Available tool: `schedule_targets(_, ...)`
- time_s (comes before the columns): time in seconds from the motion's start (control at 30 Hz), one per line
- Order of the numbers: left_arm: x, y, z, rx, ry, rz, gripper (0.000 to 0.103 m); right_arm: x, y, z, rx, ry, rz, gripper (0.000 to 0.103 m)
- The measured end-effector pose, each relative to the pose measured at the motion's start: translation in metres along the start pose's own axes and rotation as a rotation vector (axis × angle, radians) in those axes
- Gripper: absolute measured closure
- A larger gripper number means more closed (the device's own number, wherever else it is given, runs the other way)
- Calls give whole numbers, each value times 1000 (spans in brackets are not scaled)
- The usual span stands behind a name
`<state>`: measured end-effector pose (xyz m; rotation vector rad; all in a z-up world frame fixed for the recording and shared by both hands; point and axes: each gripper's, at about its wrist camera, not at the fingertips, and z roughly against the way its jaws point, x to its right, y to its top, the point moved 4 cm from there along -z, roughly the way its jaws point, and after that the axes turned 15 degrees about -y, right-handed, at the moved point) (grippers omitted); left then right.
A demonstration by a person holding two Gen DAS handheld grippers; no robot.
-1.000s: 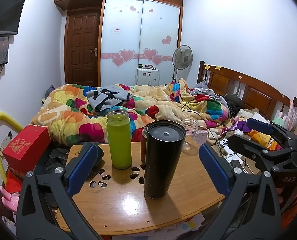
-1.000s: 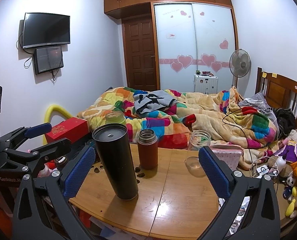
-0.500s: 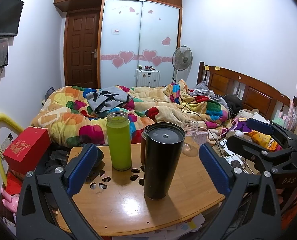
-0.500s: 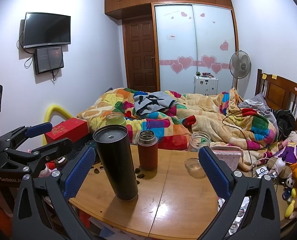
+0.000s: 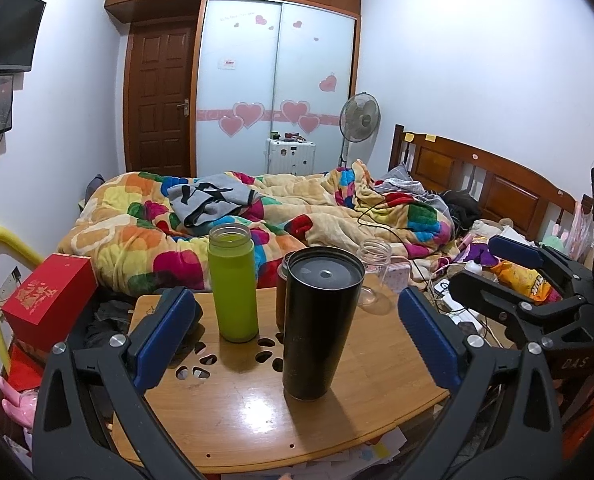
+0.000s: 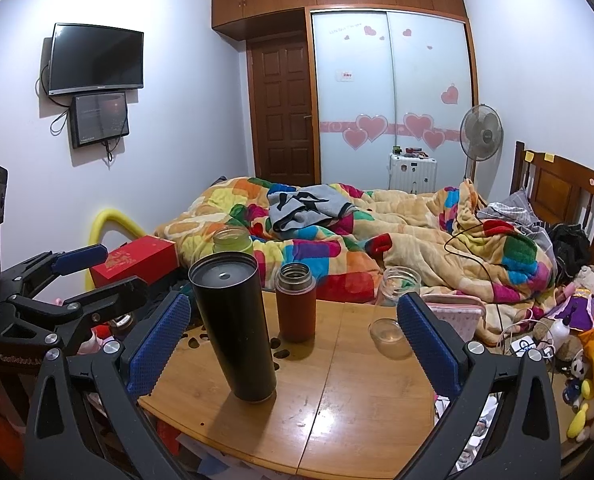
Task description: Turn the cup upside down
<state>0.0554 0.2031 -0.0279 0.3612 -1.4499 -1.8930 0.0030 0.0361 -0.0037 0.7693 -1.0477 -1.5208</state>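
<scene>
A tall black tumbler (image 5: 317,320) stands on the wooden table (image 5: 257,412), wide end up. It also shows in the right wrist view (image 6: 233,324). My left gripper (image 5: 297,340) is open and empty, its blue pads on either side of the tumbler but short of it. My right gripper (image 6: 289,344) is open and empty, with the tumbler just inside its left pad. Each gripper shows in the other's view, the right one (image 5: 533,280) and the left one (image 6: 69,280).
A green bottle (image 5: 233,284), a brown flask (image 6: 296,302) and a clear glass jar (image 6: 393,320) stand on the table behind the tumbler. A red box (image 5: 49,296) lies left of the table. A bed with a colourful quilt (image 5: 257,216) lies beyond.
Both grippers have drifted slightly; the view has shifted a little. Nothing was gripped or moved.
</scene>
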Motion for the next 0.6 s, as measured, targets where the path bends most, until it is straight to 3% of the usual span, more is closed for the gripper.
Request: schedule_targets(0.6,5,2,3,9,-7,2,0,2,0,2,5,-2,1,0)
